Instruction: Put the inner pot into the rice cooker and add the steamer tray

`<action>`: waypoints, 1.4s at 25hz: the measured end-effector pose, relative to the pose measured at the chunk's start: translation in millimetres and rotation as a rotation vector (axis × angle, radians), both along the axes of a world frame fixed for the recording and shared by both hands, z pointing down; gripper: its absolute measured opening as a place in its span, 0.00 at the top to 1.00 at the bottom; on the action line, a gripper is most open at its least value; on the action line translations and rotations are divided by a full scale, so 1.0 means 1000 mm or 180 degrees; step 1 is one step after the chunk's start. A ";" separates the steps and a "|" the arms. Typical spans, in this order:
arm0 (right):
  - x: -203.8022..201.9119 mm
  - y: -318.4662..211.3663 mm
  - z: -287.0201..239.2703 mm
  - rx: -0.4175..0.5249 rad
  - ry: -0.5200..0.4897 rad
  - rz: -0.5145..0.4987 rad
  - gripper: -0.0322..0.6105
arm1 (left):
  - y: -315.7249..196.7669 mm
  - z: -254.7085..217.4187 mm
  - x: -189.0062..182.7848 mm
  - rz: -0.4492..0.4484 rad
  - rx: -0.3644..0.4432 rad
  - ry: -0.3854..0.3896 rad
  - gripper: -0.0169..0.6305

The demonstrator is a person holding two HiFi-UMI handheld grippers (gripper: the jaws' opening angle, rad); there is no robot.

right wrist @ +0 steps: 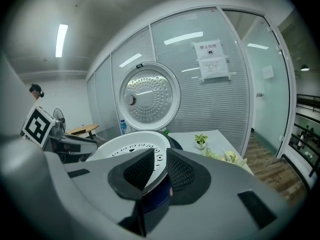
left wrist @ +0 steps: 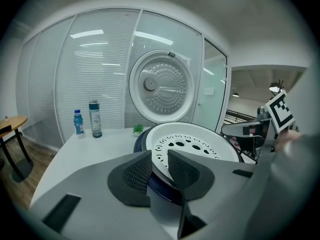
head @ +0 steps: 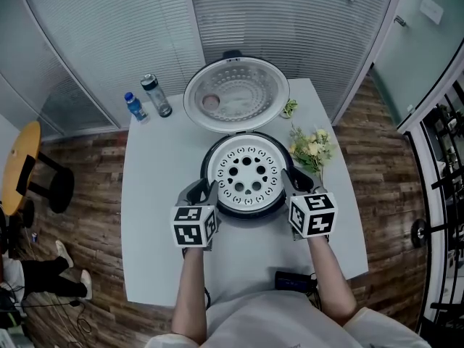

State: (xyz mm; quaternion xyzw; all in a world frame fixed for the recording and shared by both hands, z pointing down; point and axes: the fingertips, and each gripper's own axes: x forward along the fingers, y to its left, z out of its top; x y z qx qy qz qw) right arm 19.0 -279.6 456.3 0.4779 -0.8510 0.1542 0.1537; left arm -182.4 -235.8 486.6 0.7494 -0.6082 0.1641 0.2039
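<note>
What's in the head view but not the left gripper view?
Only the head view: the yellow flower bunch and small black box. Only the left gripper view: the left gripper's black mesh pads pinching the white round holed steamer tray's rim. Both: that tray, the open round silver lid, the blue bottle and the taller grey bottle.

Rice cooker lid (head: 235, 94) blocks behind, flowers (head: 313, 149) crowd right, table (head: 156, 176) free left
</note>
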 end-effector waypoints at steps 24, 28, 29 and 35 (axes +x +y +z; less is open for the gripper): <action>0.007 0.047 -0.026 -0.0074 -0.0693 0.0077 0.92 | 0.043 -0.043 -0.006 0.0004 0.0363 0.0428 0.95; -0.002 0.060 -0.029 0.0042 -0.0518 -0.0038 0.92 | 0.053 -0.047 -0.006 0.0004 0.0409 0.0541 0.96; -0.002 0.062 -0.028 0.0046 -0.0510 -0.0040 0.92 | 0.055 -0.048 -0.006 0.0001 0.0427 0.0556 0.96; 0.002 0.070 -0.023 -0.0009 -0.0522 -0.0015 0.92 | 0.065 -0.046 -0.013 -0.0093 0.0497 0.0629 0.96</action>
